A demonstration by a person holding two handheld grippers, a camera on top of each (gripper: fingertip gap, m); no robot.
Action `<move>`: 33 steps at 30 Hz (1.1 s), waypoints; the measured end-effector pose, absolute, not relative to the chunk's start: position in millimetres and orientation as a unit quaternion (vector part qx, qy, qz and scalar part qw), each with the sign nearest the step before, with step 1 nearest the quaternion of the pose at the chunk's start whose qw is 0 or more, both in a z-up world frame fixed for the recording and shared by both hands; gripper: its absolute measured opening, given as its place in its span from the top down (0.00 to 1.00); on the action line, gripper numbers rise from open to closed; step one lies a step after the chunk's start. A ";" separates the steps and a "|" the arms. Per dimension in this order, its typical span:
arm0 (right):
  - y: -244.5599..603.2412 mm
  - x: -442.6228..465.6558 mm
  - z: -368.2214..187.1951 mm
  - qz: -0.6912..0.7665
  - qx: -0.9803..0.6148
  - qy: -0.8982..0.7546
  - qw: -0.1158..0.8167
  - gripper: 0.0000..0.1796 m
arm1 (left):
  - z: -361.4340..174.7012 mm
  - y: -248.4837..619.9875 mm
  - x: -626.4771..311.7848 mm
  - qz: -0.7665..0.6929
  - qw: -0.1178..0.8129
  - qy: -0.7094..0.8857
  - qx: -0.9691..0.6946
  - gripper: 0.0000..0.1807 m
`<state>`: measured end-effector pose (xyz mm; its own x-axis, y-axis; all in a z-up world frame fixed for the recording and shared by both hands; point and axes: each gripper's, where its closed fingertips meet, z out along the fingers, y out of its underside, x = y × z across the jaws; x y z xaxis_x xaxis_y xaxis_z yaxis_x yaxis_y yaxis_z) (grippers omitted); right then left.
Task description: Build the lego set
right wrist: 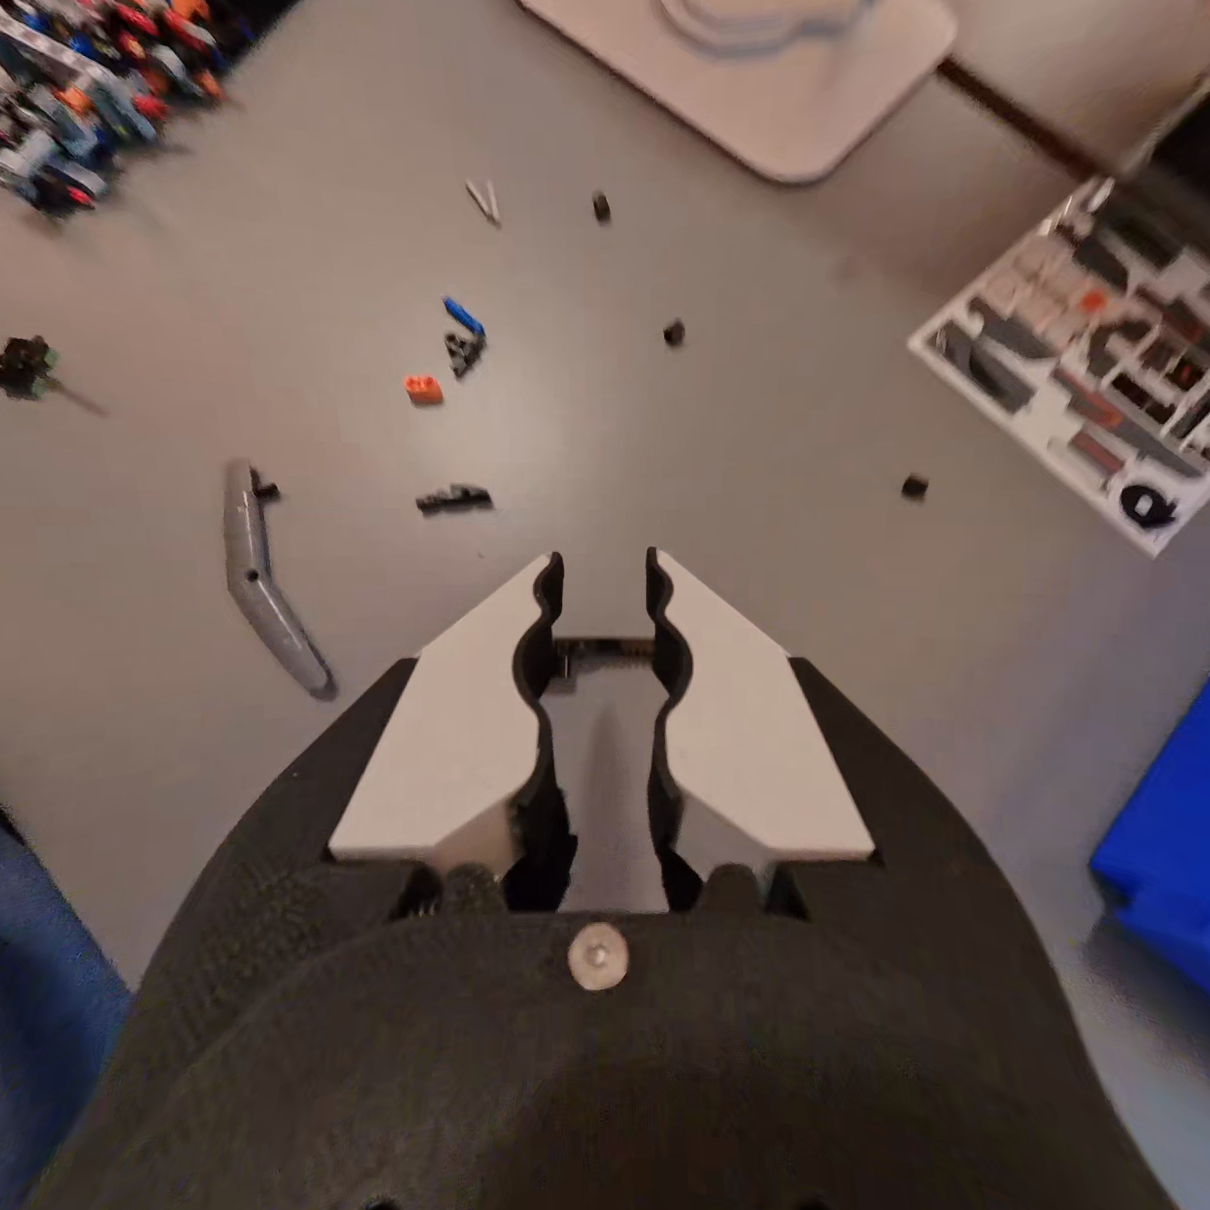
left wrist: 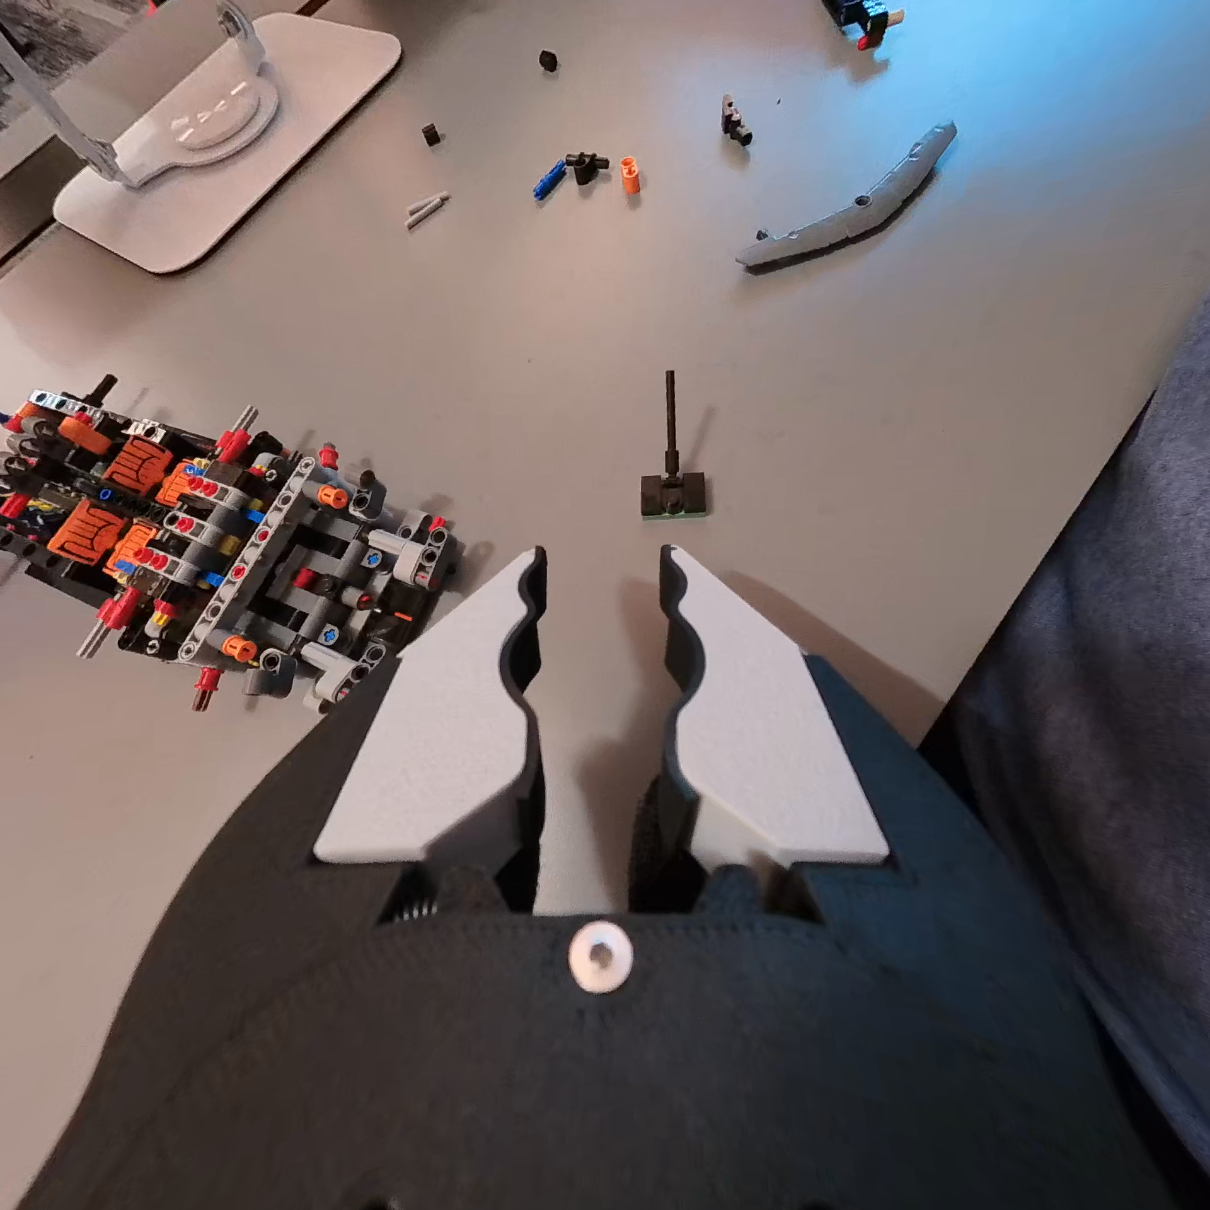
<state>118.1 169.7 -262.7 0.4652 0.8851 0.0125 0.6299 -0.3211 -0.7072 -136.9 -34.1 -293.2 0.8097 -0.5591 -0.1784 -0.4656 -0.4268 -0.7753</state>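
Note:
My left gripper (left wrist: 601, 556) is open and empty, low over the grey table. Just ahead of it lies a black axle stuck in a small black-and-green piece (left wrist: 673, 491). The part-built lego chassis (left wrist: 216, 556), black and grey with orange and red parts, lies to its left. It shows blurred in the right wrist view (right wrist: 85, 98). My right gripper (right wrist: 602, 556) is shut on a small black lego piece (right wrist: 602, 651) that spans the gap between its fingers. That piece shows at the top edge of the left wrist view (left wrist: 865, 23).
Loose parts lie mid-table: a grey curved panel (left wrist: 851, 203) (right wrist: 262, 576), a blue pin (left wrist: 549, 178), an orange piece (left wrist: 630, 175), grey pins (left wrist: 427, 208) and small black pieces (right wrist: 452, 501). A monitor stand base (left wrist: 216, 131), a sticker sheet (right wrist: 1080, 366) and a blue box (right wrist: 1165, 851) border the area. My hands' fingertips stand some 35 cm from each other.

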 end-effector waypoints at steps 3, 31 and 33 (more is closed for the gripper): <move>163.5 137.3 -279.9 0.190 -0.826 -0.451 0.280 0.87 | -293.5 -33.7 -137.6 -0.052 0.440 0.303 -0.844 0.82; 57.0 67.4 -322.9 0.189 -0.714 -0.643 0.201 0.79 | -294.2 -34.9 -135.1 -0.058 0.437 0.308 -0.843 0.82; 51.0 64.2 -330.4 0.188 -0.702 -0.659 0.193 0.83 | -293.3 -35.3 -135.8 -0.056 0.437 0.308 -0.843 0.82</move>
